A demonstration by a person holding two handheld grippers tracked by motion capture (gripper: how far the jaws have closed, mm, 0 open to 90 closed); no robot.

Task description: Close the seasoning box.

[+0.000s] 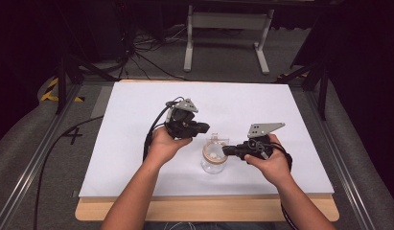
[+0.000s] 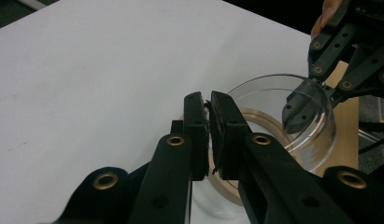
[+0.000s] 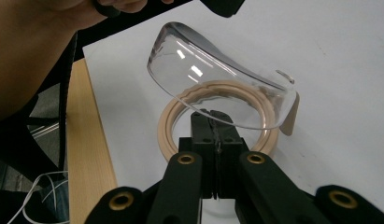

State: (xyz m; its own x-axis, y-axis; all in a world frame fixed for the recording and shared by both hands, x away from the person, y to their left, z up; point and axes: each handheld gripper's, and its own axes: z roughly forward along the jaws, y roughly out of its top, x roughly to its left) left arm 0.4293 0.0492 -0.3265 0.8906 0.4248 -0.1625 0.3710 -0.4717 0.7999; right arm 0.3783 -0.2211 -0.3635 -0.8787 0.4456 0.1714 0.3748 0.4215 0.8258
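Two black two-jaw grippers are meeting over a clear glass jar with a tan wooden rim point(image 1: 214, 160), which is standing near the front middle of the white table point(image 1: 137, 143). Its clear hinged lid point(image 3: 217, 93) is tilting open above the rim. The right gripper point(image 3: 216, 122) is pinching shut at the rim. The left gripper point(image 2: 209, 109) is nearly closed, jaws parted a sliver, holding nothing visible.
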